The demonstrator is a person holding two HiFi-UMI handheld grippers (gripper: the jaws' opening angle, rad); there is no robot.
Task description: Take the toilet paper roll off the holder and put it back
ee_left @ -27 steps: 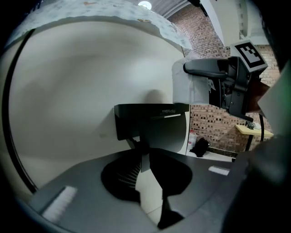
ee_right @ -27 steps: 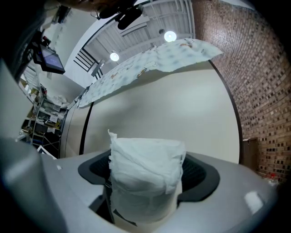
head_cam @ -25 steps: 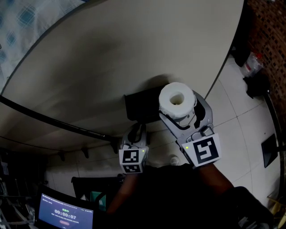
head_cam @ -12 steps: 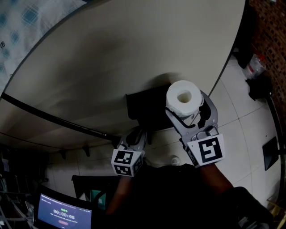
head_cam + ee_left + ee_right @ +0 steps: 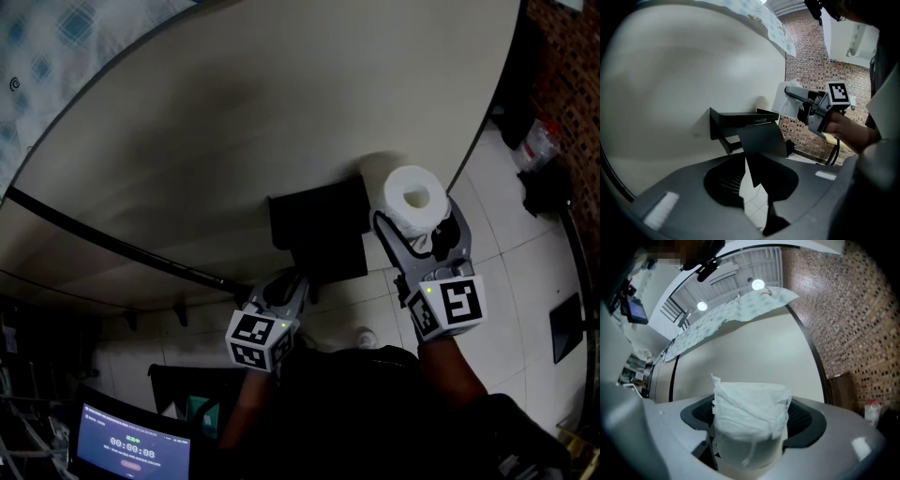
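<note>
A timer, apparently reading 00:00:08, is displayed on the small blue-lit monitor screen (image 5: 127, 445) at the head view's lower left. Pale print is noted on the front edge of the black wall-mounted holder (image 5: 740, 117); it cannot be read.

Both forearms reach forward from the lower edge of the head view. The left hand-held gripper (image 5: 281, 289) tilts slightly downward, with its jaws a little apart and gripping nothing. The right hand-held gripper (image 5: 419, 223), further right and roughly level, clamps a toilet paper roll (image 5: 413, 199), core hole facing up.
</note>
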